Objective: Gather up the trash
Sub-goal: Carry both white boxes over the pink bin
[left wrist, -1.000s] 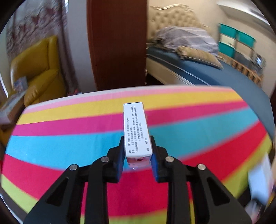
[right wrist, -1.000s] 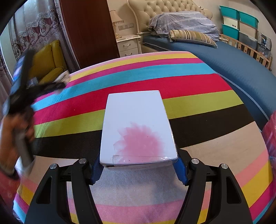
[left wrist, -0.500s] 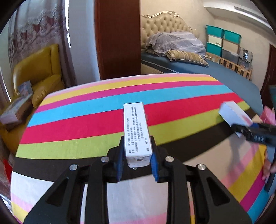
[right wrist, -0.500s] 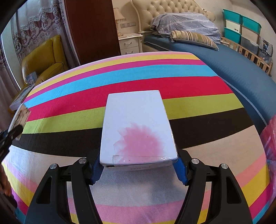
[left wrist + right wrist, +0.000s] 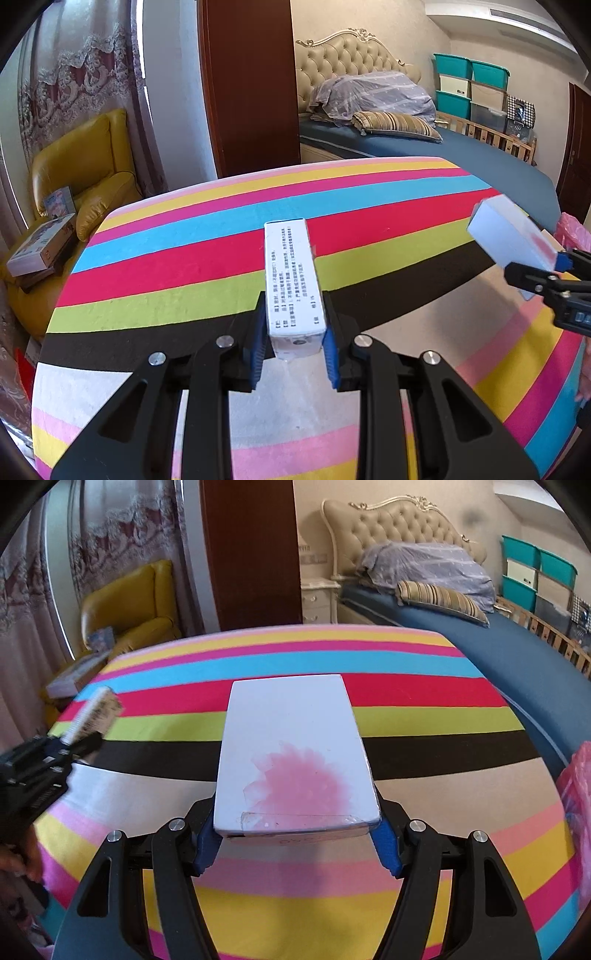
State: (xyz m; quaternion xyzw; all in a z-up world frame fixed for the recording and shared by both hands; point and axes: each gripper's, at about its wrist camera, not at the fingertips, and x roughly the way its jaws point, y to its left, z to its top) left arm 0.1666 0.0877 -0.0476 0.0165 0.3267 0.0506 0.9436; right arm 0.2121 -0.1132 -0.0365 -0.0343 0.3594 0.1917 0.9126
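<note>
My left gripper (image 5: 294,350) is shut on a narrow white carton with printed text (image 5: 291,284), held above the striped cloth. My right gripper (image 5: 297,843) is shut on a wide flat white box with a pink flower print (image 5: 295,753). In the left wrist view the flat box (image 5: 511,236) and the right gripper (image 5: 554,277) show at the right edge. The right wrist view has the narrow carton (image 5: 94,714) and the left gripper (image 5: 74,744) at its left edge, blurred. Both boxes hang over the striped surface (image 5: 184,258).
A pink plastic bag (image 5: 576,794) sits at the right edge of the striped surface. A yellow armchair (image 5: 85,166) with boxes on it stands to the left. A bed (image 5: 461,155), a dark wooden post (image 5: 251,85) and stacked storage bins (image 5: 469,85) are behind.
Both grippers have swung across the striped surface while keeping their boxes. The right gripper has come into the left wrist view at the right; the left gripper now sits lower left in the right wrist view.
</note>
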